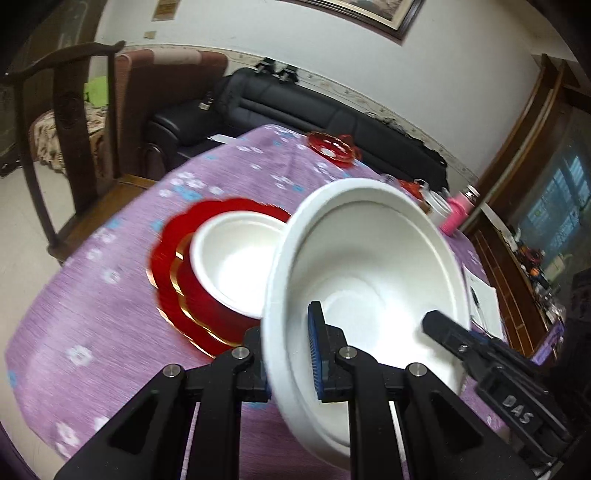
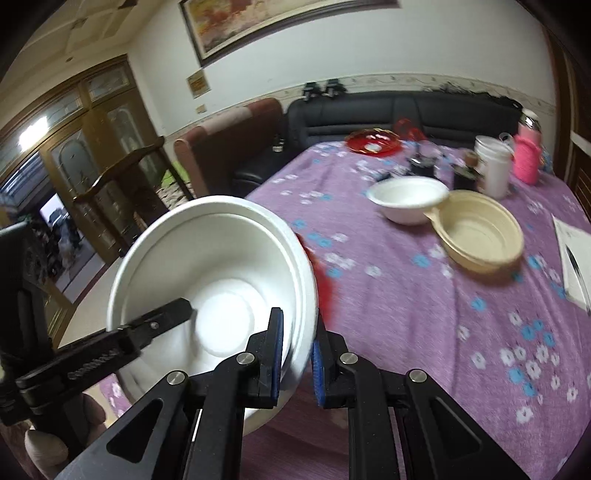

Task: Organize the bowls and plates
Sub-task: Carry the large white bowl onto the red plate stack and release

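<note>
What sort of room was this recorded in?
Probably a home living or dining room: a black sofa by the wall, a framed picture above, and a table under a flowered purple cloth.

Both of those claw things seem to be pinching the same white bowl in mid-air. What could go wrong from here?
Both grippers, left and right, pinch only the thin rim of the tilted white bowl, so it might slip or buckle if they pull apart. Just beyond it a second white bowl sits on a red plate; a clumsy lowering could knock either. Elsewhere on the table a beige bowl touches another white bowl, easily nudged.
</note>
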Demonstrator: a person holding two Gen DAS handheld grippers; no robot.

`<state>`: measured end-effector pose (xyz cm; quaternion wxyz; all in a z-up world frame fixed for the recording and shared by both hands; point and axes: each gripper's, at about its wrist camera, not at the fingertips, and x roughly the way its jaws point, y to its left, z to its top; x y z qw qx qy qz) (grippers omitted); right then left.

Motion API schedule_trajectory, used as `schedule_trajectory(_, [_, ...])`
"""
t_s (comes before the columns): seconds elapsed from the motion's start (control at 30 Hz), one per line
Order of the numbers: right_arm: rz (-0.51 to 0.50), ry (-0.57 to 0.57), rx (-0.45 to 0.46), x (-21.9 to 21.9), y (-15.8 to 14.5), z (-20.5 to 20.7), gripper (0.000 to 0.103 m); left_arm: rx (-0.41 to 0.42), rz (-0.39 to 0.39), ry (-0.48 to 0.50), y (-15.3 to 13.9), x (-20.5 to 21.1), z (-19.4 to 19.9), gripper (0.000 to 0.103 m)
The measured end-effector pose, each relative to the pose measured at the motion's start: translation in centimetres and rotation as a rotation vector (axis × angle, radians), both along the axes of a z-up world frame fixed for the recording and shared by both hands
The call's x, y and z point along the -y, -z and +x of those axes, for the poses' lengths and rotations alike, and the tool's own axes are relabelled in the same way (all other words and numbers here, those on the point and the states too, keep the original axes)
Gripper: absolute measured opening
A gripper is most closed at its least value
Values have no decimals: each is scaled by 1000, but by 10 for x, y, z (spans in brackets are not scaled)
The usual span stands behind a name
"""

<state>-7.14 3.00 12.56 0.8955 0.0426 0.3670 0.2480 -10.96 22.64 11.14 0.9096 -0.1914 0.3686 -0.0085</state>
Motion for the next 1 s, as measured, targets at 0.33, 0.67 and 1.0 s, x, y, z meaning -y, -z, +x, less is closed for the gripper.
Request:
schedule_trajectory(0.33, [-19, -31, -106, -64, 2, 55, 16, -36, 96, -71, -2, -45, 41, 15])
schedule_trajectory(0.67, [-37, 6, -217, -82, 49, 94, 16, -170, 116, -57, 39, -60, 85, 16])
schedule_trajectory(1.0, [-71, 40, -232, -78, 55, 105, 16, -192, 120, -58, 49, -58, 99, 36])
